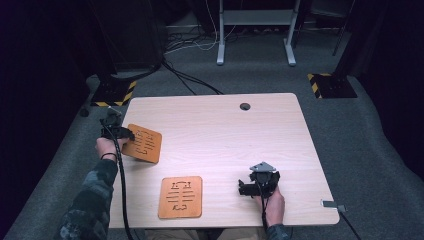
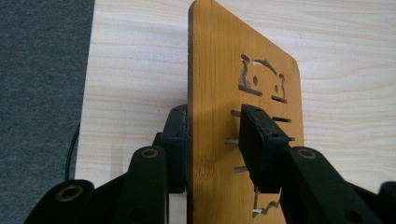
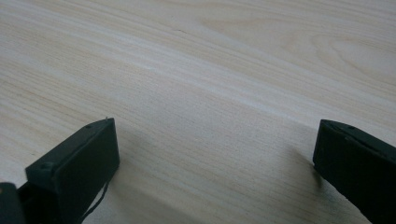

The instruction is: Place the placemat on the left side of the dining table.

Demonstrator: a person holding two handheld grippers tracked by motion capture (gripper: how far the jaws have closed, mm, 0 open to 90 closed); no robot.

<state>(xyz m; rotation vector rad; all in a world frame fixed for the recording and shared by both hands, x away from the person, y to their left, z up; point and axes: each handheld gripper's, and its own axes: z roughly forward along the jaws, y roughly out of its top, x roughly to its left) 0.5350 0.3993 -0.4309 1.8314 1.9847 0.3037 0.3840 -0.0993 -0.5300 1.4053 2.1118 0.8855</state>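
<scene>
Left gripper has its jaws clenched on a thin wooden board, one pad on each face, biting in from the board's left edge. The board sits at the worktop's left side, lifted and tilted, its near edge apparently down on or just above the worktop; can't tell which.

Handling, my guess: stiff, light, flat bamboo-like sheet with a smooth face, so likely a bit slippery under hard pads. The cut-out slots thin the middle, which makes it weaker there. An edge pinch on solid wood beside the slots looks best. In the left gripper view one pad lies over the slots, the other behind the board.

Orientation: near-square with rounded corners, so no strong long axis. The slot pattern runs roughly left-right across the board in the high view. The board's free edge points away from the left gripper, toward the worktop's middle.

A second board, same kind, lies flat near the worktop's front edge, well apart from the held one.

Right gripper is just right of the second board, jaws spread wide, nothing between them, low over bare worktop.
</scene>
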